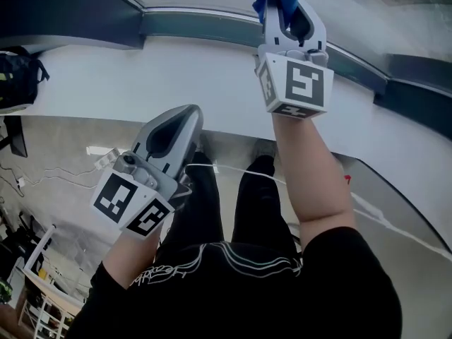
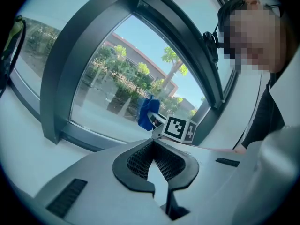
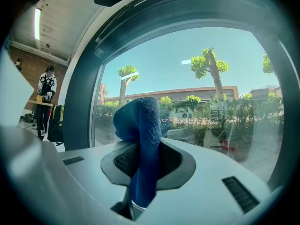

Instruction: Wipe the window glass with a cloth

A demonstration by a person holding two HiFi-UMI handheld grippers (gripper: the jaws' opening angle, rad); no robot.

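A bunched blue microfibre cloth [image 3: 143, 139] is clamped between the jaws of the right gripper [image 3: 140, 168], which is raised before the dark-framed window glass [image 3: 211, 78]; contact with the pane cannot be confirmed. The left gripper [image 1: 185, 119] is held lower, its jaws closed on nothing.

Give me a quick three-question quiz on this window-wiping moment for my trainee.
1. True or false: the left gripper has the cloth between its jaws.
2. What colour is the cloth? A) white B) blue C) yellow
3. Short answer: which gripper is raised by the window glass?

Key: 1. False. It is shut with nothing in it. 2. B. 3. The right gripper, shut on the cloth.
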